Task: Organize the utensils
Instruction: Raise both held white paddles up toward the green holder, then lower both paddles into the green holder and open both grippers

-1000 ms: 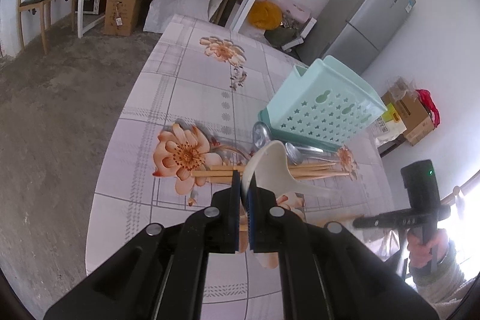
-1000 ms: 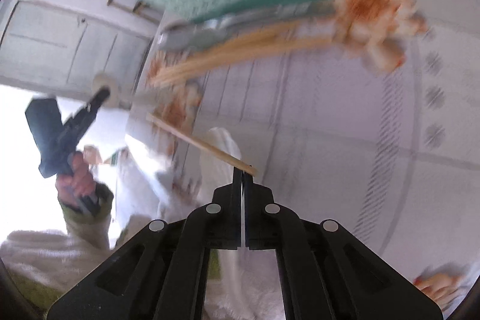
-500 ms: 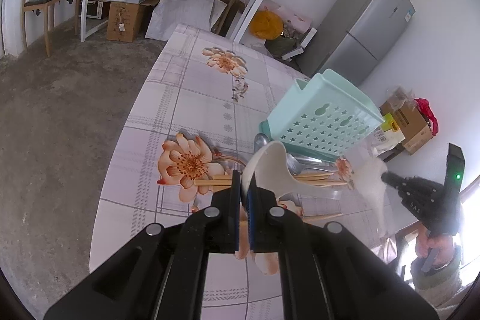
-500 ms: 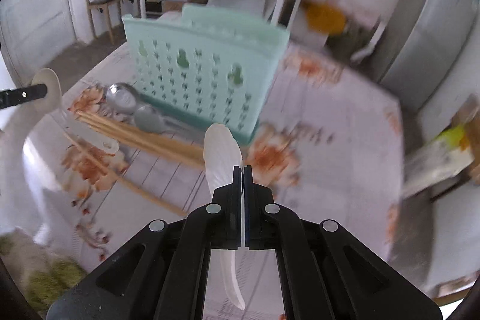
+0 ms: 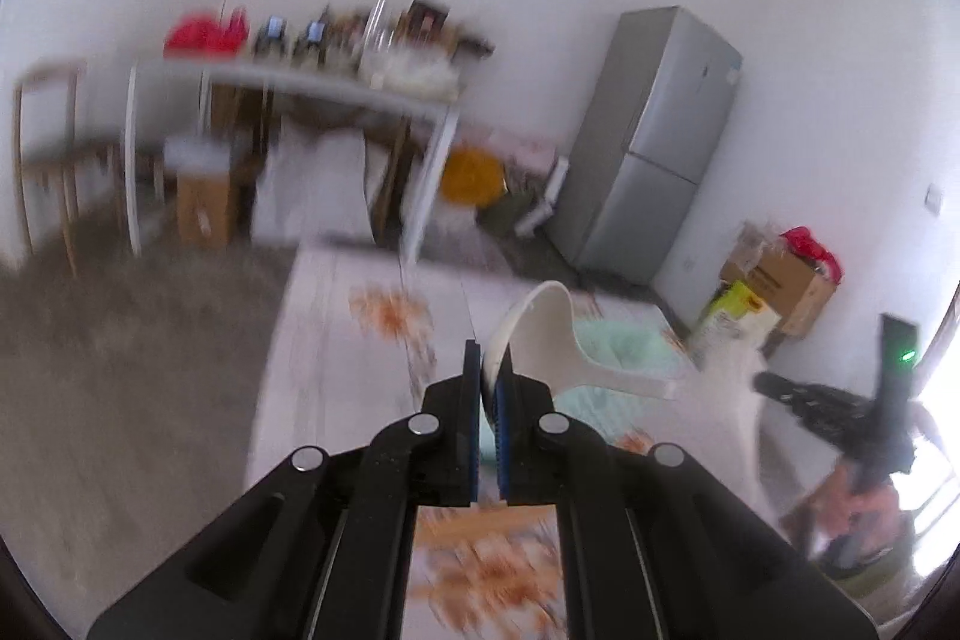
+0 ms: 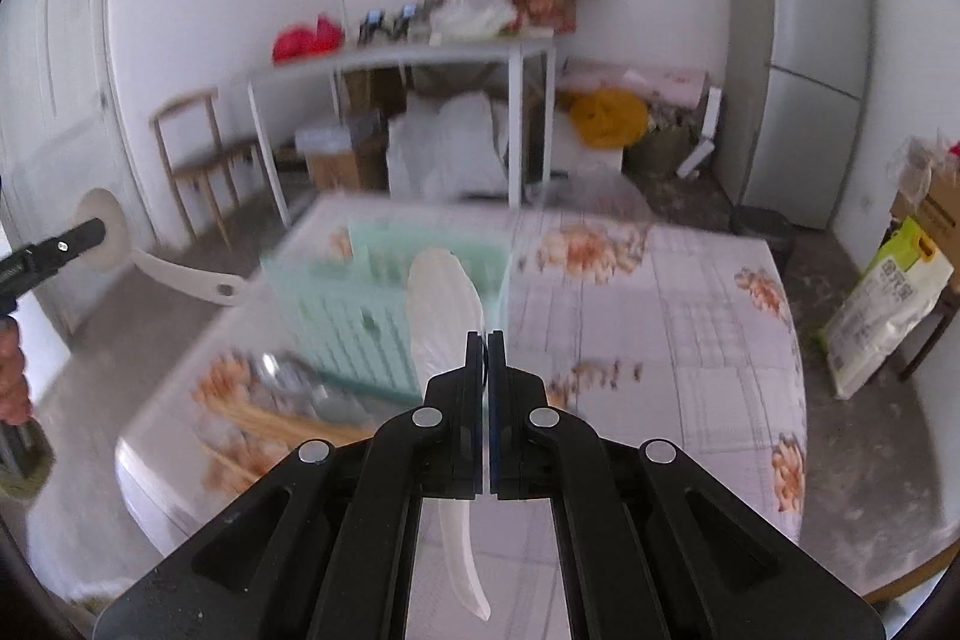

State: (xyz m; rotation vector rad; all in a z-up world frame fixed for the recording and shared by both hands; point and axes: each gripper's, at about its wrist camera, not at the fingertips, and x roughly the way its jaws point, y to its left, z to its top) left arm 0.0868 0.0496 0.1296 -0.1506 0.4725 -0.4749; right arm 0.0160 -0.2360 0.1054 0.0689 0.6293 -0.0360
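Because both jaws are pinched shut on plastic spoons, each load looks light and stiff but smooth enough to swivel in the pads. The left gripper [image 5: 487,370] clamps the bowl edge of a white rice spoon [image 5: 543,340], its handle sticking out to the right of the jaws and ending free in the air; a hold on a curved rim like that seems likely to pivot, so the handle would be the surer place to grip. The right gripper [image 6: 485,340] nips a clear spoon [image 6: 441,304] near the neck, the bowl rising just ahead of the jaws and the handle hanging down below them. Just beyond and slightly left of the right jaws stands the mint basket [image 6: 360,304], blurred, its open top facing up, with room above it to lower either spoon in handle first. Left and below the jaws lie wooden chopsticks [image 6: 282,421] and metal spoons [image 6: 288,376] on the flowered table [image 6: 690,328], near its front edge, where a careless sweep could knock them off. Right of the jaws the tabletop is bare cloth. Farther off stand a cluttered white desk [image 6: 420,55], a chair [image 6: 198,148] and a grey fridge [image 6: 798,52], well apart from the work.
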